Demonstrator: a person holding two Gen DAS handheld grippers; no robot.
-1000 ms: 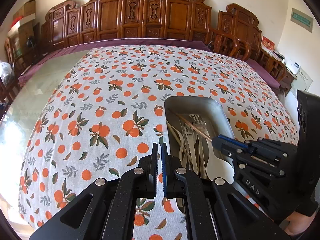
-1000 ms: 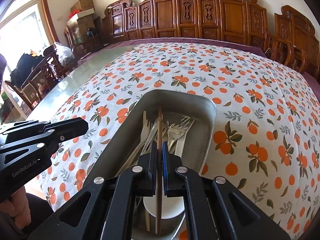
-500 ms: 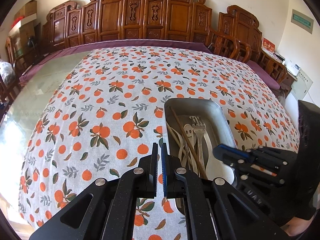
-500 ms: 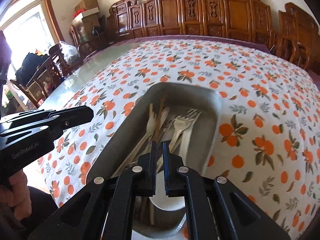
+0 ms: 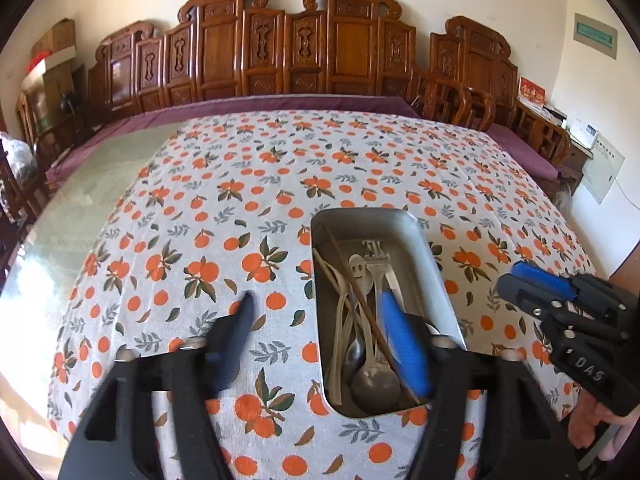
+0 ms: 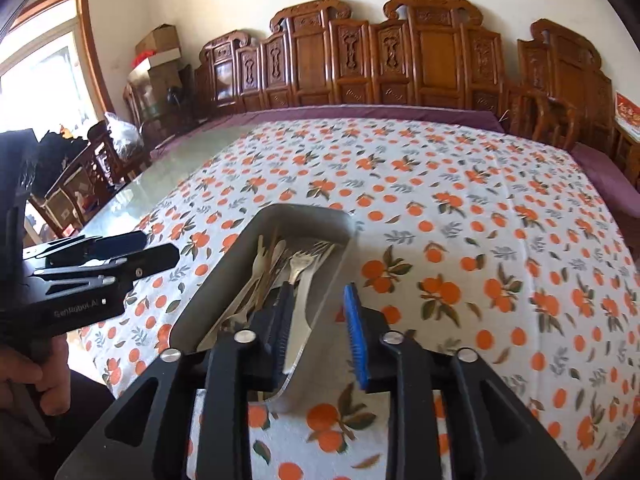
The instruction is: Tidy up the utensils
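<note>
A metal tray [image 5: 360, 213] sits on the orange-print tablecloth [image 5: 248, 184] and holds forks [image 5: 376, 266], spoons [image 5: 374, 380] and a thin brown chopstick [image 5: 362, 304]. My left gripper [image 5: 320, 328] hovers over the tray's near left side, its jaws opening with nothing gripped between them. In the right wrist view the tray [image 6: 224, 280] lies just ahead with its forks [image 6: 304, 260] and chopsticks [image 6: 272, 256]. My right gripper [image 6: 316, 308] hangs above the tray's near right wall, jaws opening and holding nothing. Each gripper shows in the other's view: the right gripper [image 5: 532, 284], the left gripper [image 6: 120, 252].
Carved wooden chairs [image 5: 280, 52] line the far edge of the table. Bare glass tabletop [image 5: 100, 184] lies left of the cloth, with boxes and clutter [image 6: 160, 52] beyond. A person's hand [image 6: 36, 376] holds the left gripper's handle.
The right gripper let the chopstick go into the tray, then drew back and up. Both grippers, shut before, now stand with their jaws apart.
</note>
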